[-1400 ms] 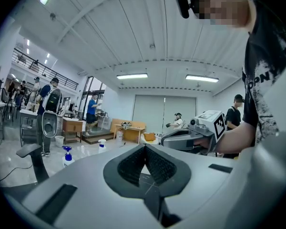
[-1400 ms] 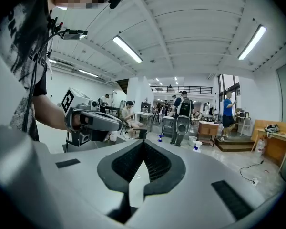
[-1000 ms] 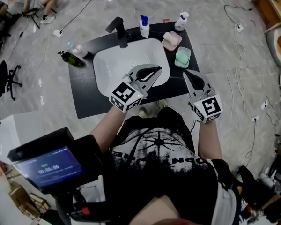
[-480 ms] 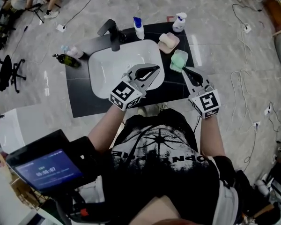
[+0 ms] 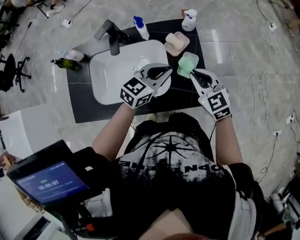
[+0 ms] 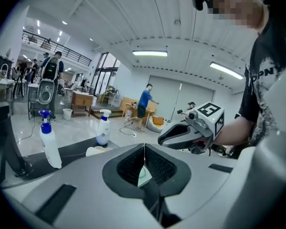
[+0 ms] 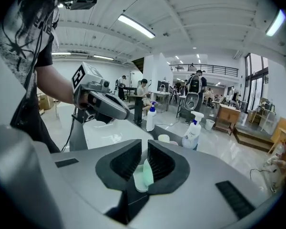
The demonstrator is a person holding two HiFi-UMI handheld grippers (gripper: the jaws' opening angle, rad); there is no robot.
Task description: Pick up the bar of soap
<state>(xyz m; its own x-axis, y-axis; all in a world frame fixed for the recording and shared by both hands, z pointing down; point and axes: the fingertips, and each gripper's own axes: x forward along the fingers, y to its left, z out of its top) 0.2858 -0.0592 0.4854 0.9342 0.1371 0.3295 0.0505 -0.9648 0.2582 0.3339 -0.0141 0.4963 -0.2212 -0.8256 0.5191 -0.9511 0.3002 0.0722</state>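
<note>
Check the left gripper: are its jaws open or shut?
Shut. In the left gripper view, the left gripper's two dark ribbed pads meet along a thin seam, and nothing is clamped between them.

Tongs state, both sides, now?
Left tongs: closed, empty.
Right tongs: just cracked open, nothing gripped, green soap dish ahead.

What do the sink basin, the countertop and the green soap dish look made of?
Sink basin: glossy white, probably ceramic, with bright glints.
Countertop: smooth black, faintly reflective; stone or laminate, unclear.
Green soap dish: pale mint, thin rounded rim, likely moulded plastic.
</note>
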